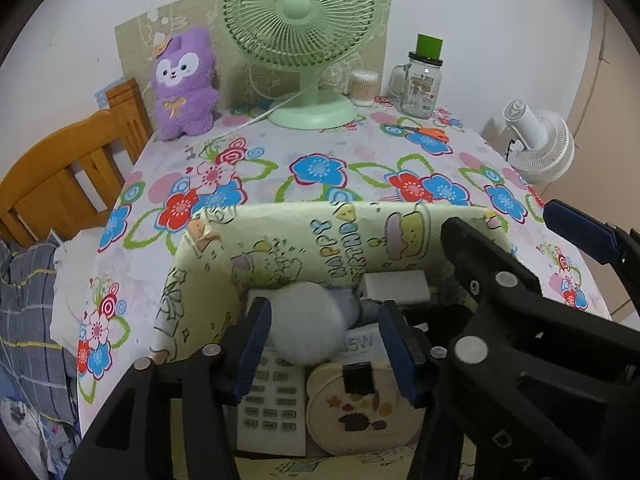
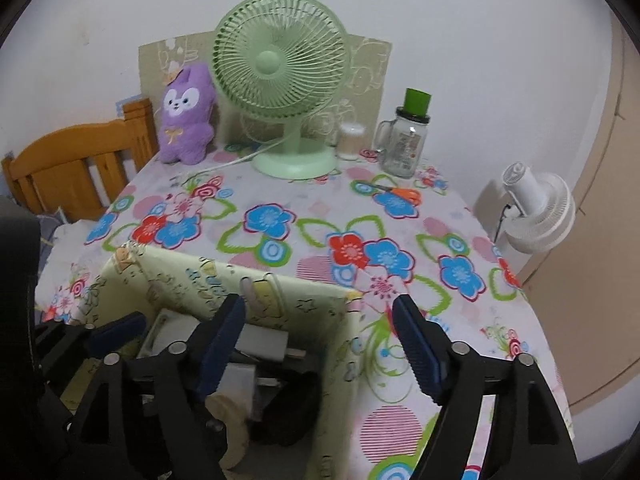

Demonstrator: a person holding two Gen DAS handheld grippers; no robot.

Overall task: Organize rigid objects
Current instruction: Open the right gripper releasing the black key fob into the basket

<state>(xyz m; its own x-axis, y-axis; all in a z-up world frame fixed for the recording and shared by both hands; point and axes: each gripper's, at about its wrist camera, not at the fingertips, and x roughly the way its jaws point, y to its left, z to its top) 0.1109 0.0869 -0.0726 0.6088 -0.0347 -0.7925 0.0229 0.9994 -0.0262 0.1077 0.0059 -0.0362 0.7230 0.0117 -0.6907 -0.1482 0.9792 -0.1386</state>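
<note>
A pale yellow "Happy Birthday" box [image 1: 304, 236] stands open at the table's near edge; it also shows in the right wrist view [image 2: 192, 280]. Inside lie a white light bulb [image 1: 308, 324], a white remote control [image 1: 272, 412], a round cream tin [image 1: 360, 412] and a white adapter [image 1: 394, 286]. My left gripper [image 1: 324, 344] is open above the box, its pads either side of the bulb, which looks blurred and free. My right gripper [image 2: 320, 344] is open and empty, straddling the box's right wall [image 2: 348, 344]. It also shows in the left wrist view [image 1: 520, 232].
A green desk fan [image 1: 300, 32], a purple plush toy [image 1: 184, 84], a cotton swab jar [image 1: 364, 88], a glass mug jar with green lid [image 1: 420, 84] and orange scissors [image 1: 424, 132] stand at the back of the floral table [image 1: 360, 168]. A wooden bedframe [image 1: 68, 168] is left, a white fan [image 1: 540, 144] right.
</note>
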